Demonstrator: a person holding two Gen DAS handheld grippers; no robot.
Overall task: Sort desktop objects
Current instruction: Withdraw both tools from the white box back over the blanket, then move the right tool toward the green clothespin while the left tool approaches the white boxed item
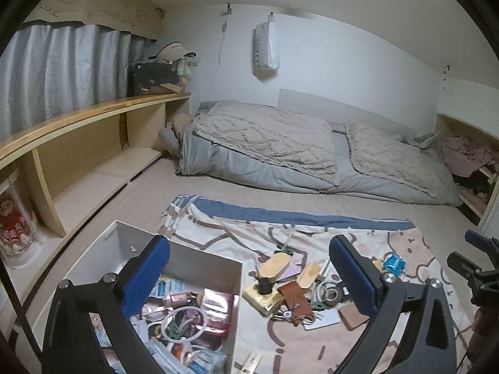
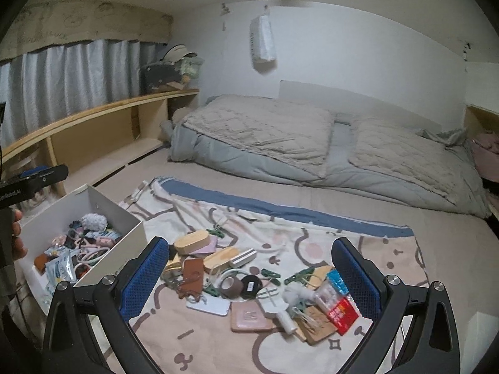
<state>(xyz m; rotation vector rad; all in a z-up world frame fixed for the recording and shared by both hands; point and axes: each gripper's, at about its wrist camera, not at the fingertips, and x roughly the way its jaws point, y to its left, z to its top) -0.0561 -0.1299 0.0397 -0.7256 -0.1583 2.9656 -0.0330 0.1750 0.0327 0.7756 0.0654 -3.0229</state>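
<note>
A pile of small objects lies on a patterned cloth [image 2: 218, 342]: wooden cases [image 2: 191, 241], a brown leather pouch [image 2: 193, 272], tape rolls [image 2: 232, 285], a pink case [image 2: 249, 316], a red packet [image 2: 343, 311] and green clips [image 2: 299, 275]. Left of the pile stands a white box [image 1: 199, 254] holding several sorted items. My left gripper [image 1: 249, 275] hangs open over the box's right wall and the pile's left edge, with nothing between its blue pads. My right gripper [image 2: 251, 280] is open above the pile, also holding nothing.
Folded grey and beige bedding [image 1: 280, 143] fills the far side of the mattress. A wooden shelf [image 1: 93, 124] runs along the left under grey curtains, with a doll jar [image 1: 12, 224] at its near end. A hand [image 2: 17, 230] shows at the left edge.
</note>
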